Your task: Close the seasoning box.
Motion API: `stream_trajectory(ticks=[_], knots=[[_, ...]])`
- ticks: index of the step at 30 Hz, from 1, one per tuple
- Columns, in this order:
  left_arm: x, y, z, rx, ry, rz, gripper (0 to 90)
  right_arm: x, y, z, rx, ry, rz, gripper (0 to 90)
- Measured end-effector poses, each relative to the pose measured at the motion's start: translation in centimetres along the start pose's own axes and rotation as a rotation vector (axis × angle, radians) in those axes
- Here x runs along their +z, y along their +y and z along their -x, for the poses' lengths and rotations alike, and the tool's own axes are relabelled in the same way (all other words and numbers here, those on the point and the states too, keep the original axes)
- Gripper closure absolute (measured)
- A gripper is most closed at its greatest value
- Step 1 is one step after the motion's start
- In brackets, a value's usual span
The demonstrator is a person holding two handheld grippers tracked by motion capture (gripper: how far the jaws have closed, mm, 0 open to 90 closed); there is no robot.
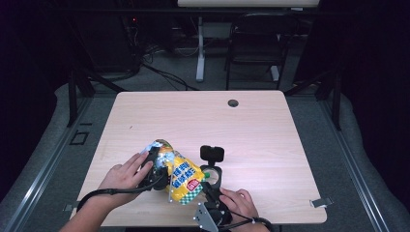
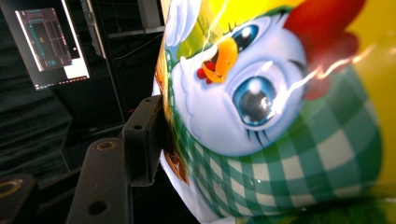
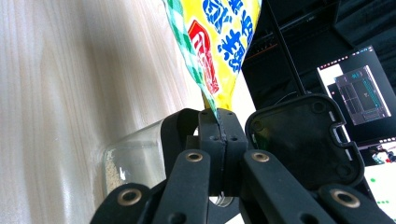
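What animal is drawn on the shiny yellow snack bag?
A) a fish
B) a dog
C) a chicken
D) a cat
C: the left gripper view shows the snack bag printed with a white cartoon bird with an orange beak and a red comb.

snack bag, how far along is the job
Done: the jar stands open, its black lid on the table. In hand: the left gripper holds the snack bag body, and the right gripper pinches its corner. Left: opening the bag, probably filling the jar.
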State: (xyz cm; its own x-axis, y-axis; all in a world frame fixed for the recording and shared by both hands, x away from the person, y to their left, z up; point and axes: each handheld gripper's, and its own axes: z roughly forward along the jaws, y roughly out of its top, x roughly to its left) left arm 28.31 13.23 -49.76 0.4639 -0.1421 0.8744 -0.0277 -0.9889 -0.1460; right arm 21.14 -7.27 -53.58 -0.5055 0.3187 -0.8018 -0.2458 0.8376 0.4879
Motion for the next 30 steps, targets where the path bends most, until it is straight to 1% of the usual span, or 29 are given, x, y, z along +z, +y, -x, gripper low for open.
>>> stream_trajectory(ticks=[2,3,8,9,12,20,21,25,28,29,30], knots=[[-0.07,0.02,-0.06,0.004,-0.002,-0.004,44.1,0.01,0.00,-0.02,0.001,0.001,0.001,90.0],[-0.17,0.05,-0.13,0.014,0.004,-0.010,44.2,0.01,0.00,-0.02,0.003,0.001,-0.001,90.0],[-0.28,0.10,-0.20,0.015,0.006,-0.012,44.3,-0.01,-0.02,-0.01,-0.004,-0.004,-0.007,90.0],[-0.31,0.11,-0.22,0.017,0.007,-0.013,44.4,0.06,-0.07,-0.05,0.006,-0.002,0.002,90.0],[-0.35,0.15,-0.28,0.026,0.012,-0.012,44.4,0.06,-0.08,-0.06,0.006,-0.003,0.001,90.0],[-0.56,0.23,-0.44,0.044,0.015,-0.028,44.5,0.09,-0.04,-0.16,0.005,-0.005,-0.002,90.0],[-0.57,0.23,-0.47,0.046,0.012,-0.029,44.5,0.16,-0.07,-0.21,0.013,-0.004,0.007,90.0],[-0.62,0.26,-0.52,0.052,0.011,-0.033,44.6,0.10,-0.02,-0.20,0.004,-0.003,-0.002,90.0],[-0.62,0.27,-0.48,0.043,0.013,-0.029,44.6,0.10,-0.02,-0.21,0.005,-0.002,-0.003,90.0],[-0.68,0.31,-0.57,0.055,0.012,-0.037,44.6,0.10,-0.02,-0.21,0.005,-0.003,-0.003,90.0],[-0.68,0.31,-0.57,0.055,0.012,-0.037,44.6,0.10,-0.02,-0.21,0.005,-0.003,-0.003,90.0]])
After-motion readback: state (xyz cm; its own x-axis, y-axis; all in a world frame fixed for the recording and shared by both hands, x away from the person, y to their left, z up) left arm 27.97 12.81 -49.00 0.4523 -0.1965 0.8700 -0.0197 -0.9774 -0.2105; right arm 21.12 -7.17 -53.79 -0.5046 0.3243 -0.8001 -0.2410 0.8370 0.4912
